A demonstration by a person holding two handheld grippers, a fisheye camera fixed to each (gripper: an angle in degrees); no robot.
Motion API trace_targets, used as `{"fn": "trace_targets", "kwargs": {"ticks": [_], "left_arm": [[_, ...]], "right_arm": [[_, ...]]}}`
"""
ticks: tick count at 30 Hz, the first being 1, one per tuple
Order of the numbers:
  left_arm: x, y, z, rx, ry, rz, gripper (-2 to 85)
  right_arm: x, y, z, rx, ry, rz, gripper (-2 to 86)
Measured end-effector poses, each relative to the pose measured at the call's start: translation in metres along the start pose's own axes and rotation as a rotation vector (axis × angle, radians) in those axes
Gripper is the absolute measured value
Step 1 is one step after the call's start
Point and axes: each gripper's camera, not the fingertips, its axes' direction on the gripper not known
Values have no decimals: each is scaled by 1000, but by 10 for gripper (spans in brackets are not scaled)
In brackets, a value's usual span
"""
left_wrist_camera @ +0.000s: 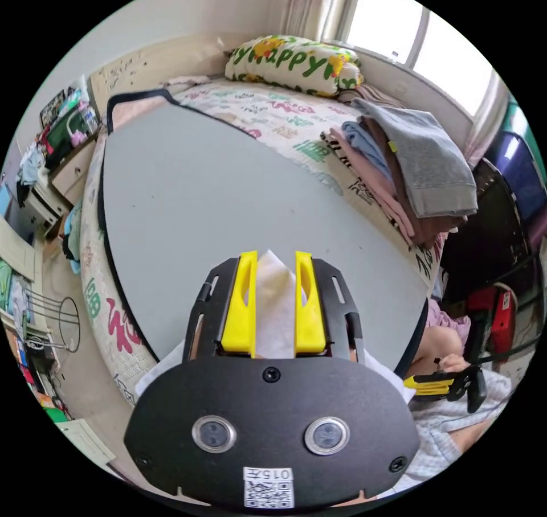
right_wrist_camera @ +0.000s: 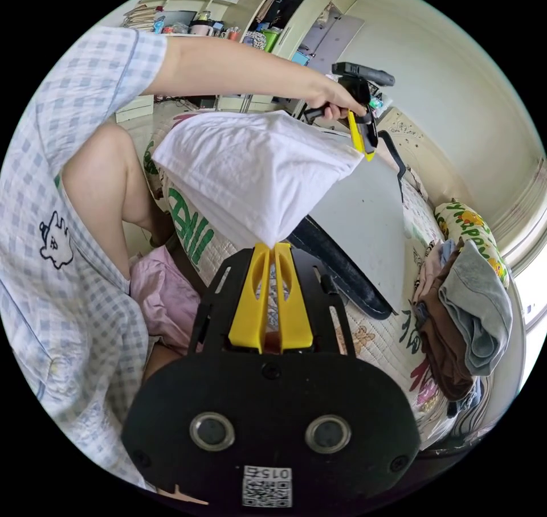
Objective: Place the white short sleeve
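Bright daylight pours through the curtained glass window (left_wrist_camera: 433, 44), which is blown out to plain white (no detail in the panes). Shadows are soft and faint. Both fisheye views bend straight lines hard near their round black borders, where detail smears.

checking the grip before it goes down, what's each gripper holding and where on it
Both hold the white short sleeve off the grey board: the right gripper pinches a bunched corner, the left gripper clamps the opposite edge.
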Motion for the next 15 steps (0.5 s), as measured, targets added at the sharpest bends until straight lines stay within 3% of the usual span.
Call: {"fn": "trace_targets", "kwargs": {"ticks": [4,15], "left_arm": [[5,-2,17,-62,11,72,53],[15,-3,15,54,-23,27,6]], "right_arm": [[3,3,-1,2,-17,-2,-9],[18,18,-16,18,-28,21,-10]]}}
